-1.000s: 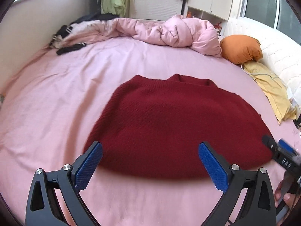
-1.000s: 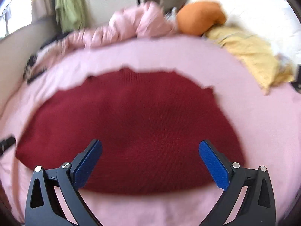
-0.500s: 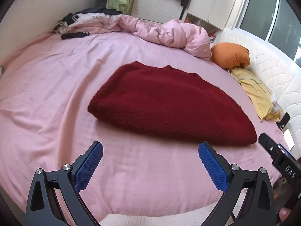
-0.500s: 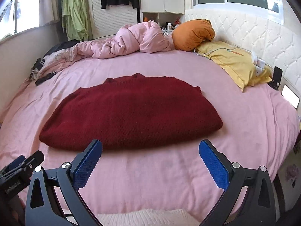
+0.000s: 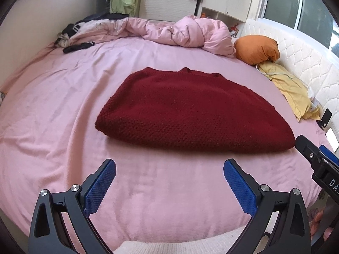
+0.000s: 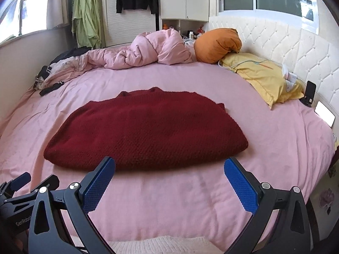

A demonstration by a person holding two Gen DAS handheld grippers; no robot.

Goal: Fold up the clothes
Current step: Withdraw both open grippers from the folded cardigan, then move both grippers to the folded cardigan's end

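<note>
Red knit sweater (image 5: 190, 114) folded on pink bed (image 5: 53, 110) | left gripper (image 5: 169, 182) spread, empty | right gripper (image 6: 169, 180) spread, empty

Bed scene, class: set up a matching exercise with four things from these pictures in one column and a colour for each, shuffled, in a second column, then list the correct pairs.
Things:
1. sweater
2. round pillow
3. flat pillow
4. duvet

Colours:
A. yellow
B. pink
C. dark red
D. orange

Pairs: 1-C, 2-D, 3-A, 4-B
</note>
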